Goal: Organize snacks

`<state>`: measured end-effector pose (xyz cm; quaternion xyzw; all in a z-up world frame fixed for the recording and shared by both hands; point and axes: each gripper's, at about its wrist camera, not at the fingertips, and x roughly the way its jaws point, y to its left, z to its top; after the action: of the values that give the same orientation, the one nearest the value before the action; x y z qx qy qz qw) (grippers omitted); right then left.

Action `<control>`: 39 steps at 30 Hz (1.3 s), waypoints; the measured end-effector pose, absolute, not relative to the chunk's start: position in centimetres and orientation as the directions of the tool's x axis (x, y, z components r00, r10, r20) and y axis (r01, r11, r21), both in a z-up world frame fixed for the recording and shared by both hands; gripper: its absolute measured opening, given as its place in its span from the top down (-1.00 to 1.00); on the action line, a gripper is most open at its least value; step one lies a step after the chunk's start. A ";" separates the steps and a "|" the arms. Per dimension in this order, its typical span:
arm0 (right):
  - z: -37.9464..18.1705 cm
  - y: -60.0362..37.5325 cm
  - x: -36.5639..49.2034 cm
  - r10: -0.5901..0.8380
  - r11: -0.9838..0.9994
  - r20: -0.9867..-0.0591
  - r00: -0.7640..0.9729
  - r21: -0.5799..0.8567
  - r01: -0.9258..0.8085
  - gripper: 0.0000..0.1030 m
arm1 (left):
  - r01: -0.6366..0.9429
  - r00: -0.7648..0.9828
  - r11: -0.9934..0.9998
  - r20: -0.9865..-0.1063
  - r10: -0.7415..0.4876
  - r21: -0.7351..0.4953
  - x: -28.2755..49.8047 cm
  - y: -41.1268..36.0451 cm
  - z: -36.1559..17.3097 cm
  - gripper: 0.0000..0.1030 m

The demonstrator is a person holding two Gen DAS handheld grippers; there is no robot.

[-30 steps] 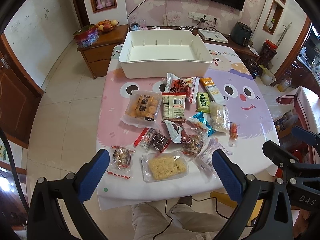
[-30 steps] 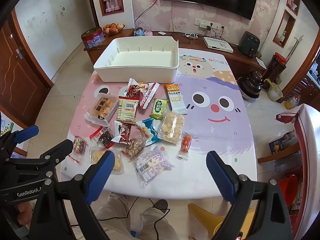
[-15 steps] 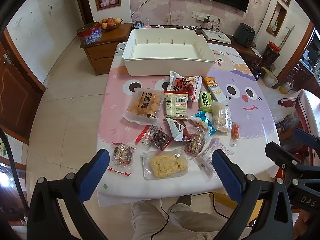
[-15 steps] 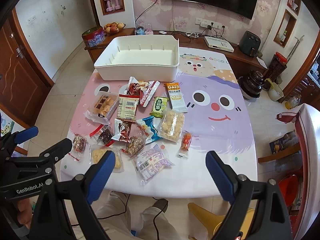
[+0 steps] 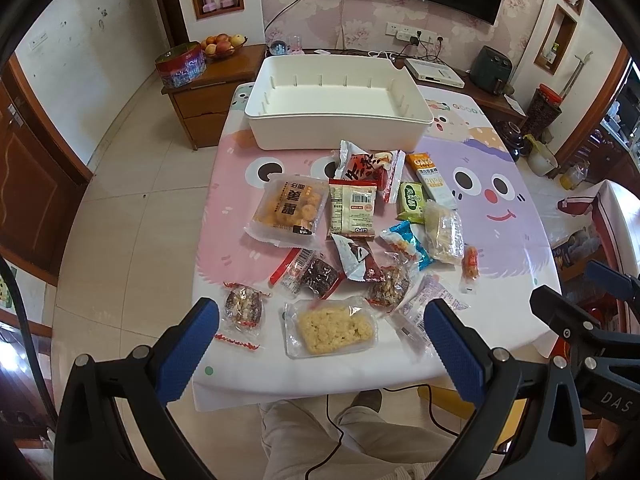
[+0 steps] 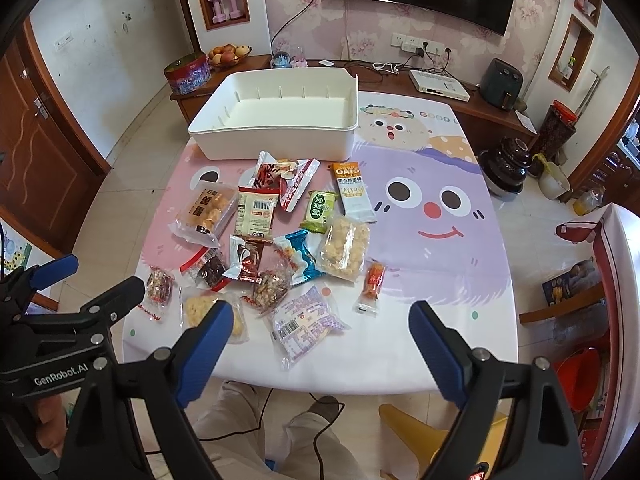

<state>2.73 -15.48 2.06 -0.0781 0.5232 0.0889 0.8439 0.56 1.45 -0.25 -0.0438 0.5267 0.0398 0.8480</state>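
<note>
Several snack packets lie scattered on the cartoon-print table (image 5: pixel 516 236), among them an orange puff bag (image 5: pixel 289 207), a rice-cake pack (image 5: pixel 332 330) and an oat bar (image 5: pixel 430 178). An empty white bin (image 5: pixel 338 136) stands at the table's far side, also in the right wrist view (image 6: pixel 280 140). My left gripper (image 5: pixel 320 344) is open and empty, high above the near edge over the rice-cake pack. My right gripper (image 6: pixel 320 344) is open and empty above a pale printed packet (image 6: pixel 306 326).
A wooden sideboard (image 5: pixel 208 96) with a fruit bowl (image 5: pixel 222 46) and a tin stands behind the table at the left. A dark pot (image 6: pixel 508 168) and clutter sit on the floor at the right. The person's legs (image 5: pixel 340 440) are below the near edge.
Both grippers have shifted slightly forward toward the table, so the snacks and bin look a bit nearer. Nothing on the table has moved.
</note>
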 end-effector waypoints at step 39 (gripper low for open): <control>-3.5 -15.1 5.2 0.097 0.975 -0.970 0.224 0.048 -0.216 -0.60 | -0.242 0.323 0.970 -0.943 0.082 0.001 0.8 10.5 -7.5 -0.98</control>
<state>5.19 -15.07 -3.55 -0.0484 0.6146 0.1005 0.7809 0.83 10.48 -7.52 -0.0698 0.5734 0.0999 0.8102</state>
